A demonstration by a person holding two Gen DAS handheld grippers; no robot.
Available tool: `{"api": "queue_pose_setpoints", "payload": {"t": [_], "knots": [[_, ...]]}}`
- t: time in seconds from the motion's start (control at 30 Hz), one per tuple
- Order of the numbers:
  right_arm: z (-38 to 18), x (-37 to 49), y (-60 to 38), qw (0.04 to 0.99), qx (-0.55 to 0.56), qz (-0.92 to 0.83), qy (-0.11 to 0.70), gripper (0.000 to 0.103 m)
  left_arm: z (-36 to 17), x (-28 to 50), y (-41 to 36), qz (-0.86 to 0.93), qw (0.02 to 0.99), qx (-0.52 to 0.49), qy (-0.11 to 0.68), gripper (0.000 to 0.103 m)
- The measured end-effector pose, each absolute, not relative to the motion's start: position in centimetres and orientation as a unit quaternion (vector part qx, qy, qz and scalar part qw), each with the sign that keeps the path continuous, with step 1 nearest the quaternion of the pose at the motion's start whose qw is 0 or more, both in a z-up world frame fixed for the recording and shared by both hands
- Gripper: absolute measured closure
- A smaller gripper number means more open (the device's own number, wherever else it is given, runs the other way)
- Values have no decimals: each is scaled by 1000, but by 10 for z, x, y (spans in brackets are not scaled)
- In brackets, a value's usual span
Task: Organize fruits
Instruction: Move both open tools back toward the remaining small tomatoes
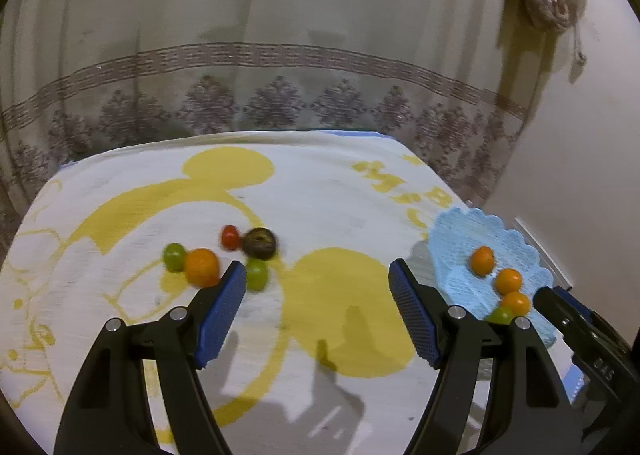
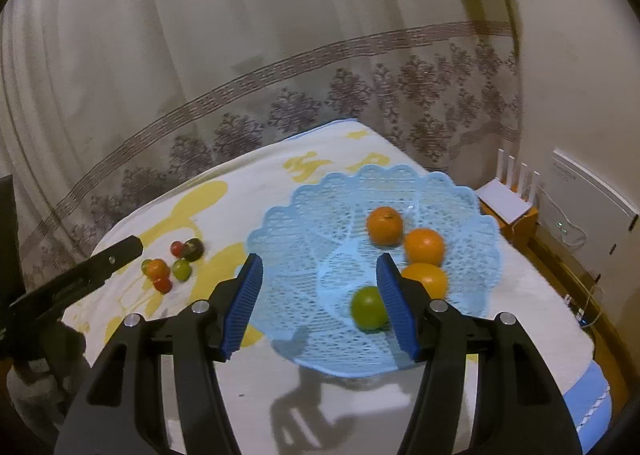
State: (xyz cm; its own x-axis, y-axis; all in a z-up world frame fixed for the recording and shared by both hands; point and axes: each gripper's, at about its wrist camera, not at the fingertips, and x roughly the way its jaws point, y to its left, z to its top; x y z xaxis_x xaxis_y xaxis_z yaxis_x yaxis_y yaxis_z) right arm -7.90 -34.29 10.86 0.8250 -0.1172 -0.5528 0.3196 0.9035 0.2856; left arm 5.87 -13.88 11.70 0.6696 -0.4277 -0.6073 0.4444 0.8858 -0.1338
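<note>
A blue lattice basket (image 2: 304, 223) sits on the cloth and holds three oranges (image 2: 424, 247) and a green fruit (image 2: 366, 309). My right gripper (image 2: 320, 267) hovers open over the basket's near side, with nothing between its pads. To the left lies a loose cluster: an orange (image 1: 202, 267), two green fruits (image 1: 174, 257), a red one (image 1: 229, 237) and a dark round one (image 1: 260, 243). My left gripper (image 1: 318, 275) stands open and empty just right of that cluster, its left fingertip (image 1: 236, 279) close to the orange. The basket (image 1: 452, 239) shows at the right of the left wrist view.
A white cloth with yellow cartoon shapes (image 1: 340, 315) covers the table. A patterned curtain (image 1: 280, 95) hangs behind its far edge. Past the right edge, a white box with prongs (image 2: 508, 195) stands by the wall. The right gripper's finger (image 1: 580, 331) is beside the basket.
</note>
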Motion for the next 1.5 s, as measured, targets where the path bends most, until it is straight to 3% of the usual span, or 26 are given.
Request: {"api": "queue_pose_setpoints", "payload": {"t": [0.67,1.3,1.5], "knots": [[114,-46,-281,946,142,-38,289,41,91,108,-71,-151,922,-5,358,29],[95,-11,-237,939,105,13,328,41,55,150,-80,-139,905,9,401,29],[87,-3,-234,935,104,15,339,41,46,168,-90,-145,897,3,418,37]]}}
